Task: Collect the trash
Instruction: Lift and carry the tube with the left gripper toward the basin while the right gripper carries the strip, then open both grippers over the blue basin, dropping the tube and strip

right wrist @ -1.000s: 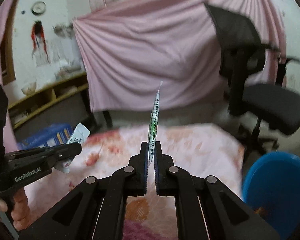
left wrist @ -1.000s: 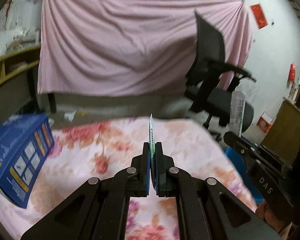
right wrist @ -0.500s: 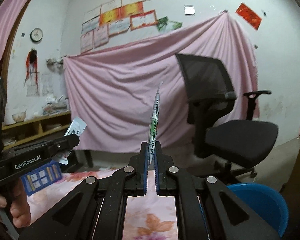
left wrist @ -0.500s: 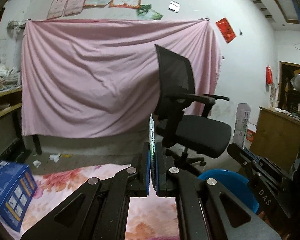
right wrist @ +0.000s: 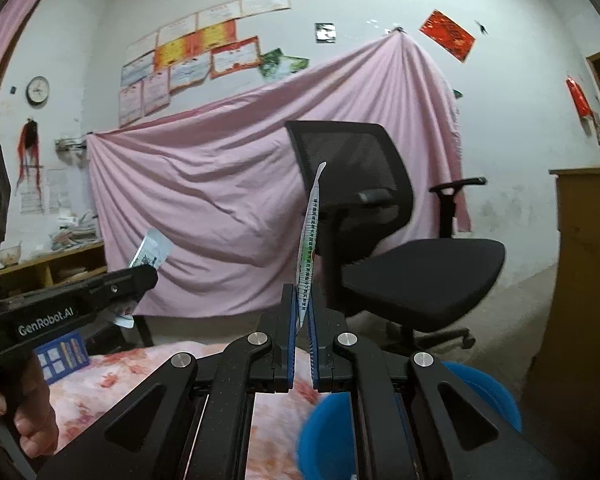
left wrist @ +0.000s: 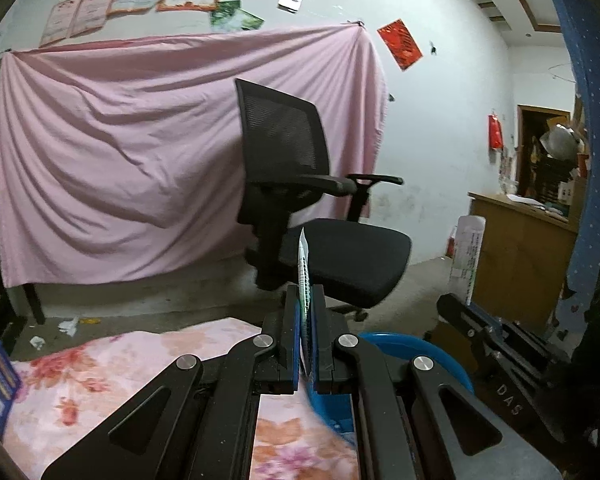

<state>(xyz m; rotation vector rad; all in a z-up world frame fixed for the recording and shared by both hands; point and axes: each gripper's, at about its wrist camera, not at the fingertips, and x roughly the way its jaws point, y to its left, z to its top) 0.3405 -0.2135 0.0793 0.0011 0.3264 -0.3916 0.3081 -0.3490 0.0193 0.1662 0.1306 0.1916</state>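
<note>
Left gripper (left wrist: 305, 300), clamped on a thin printed wrapper (left wrist: 303, 264) standing upright between its pads. Right gripper (right wrist: 303, 300), likewise pinching a long white printed strip (right wrist: 309, 252), edge-on and upright. Both raised above a floral bedspread (left wrist: 100, 376). Just beyond, low on the right, a blue bin (right wrist: 484, 392). Farther back, a black office chair (left wrist: 300, 200) before a pink hanging sheet (left wrist: 120, 152).

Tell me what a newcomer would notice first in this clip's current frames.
Probably the big pink sheet hung across the back wall, with the black office chair in front of it. Next, each gripper pinches a thin printed wrapper upright: the left gripper one wrapper, the right gripper a taller wrapper. A blue bin sits low right.
</note>
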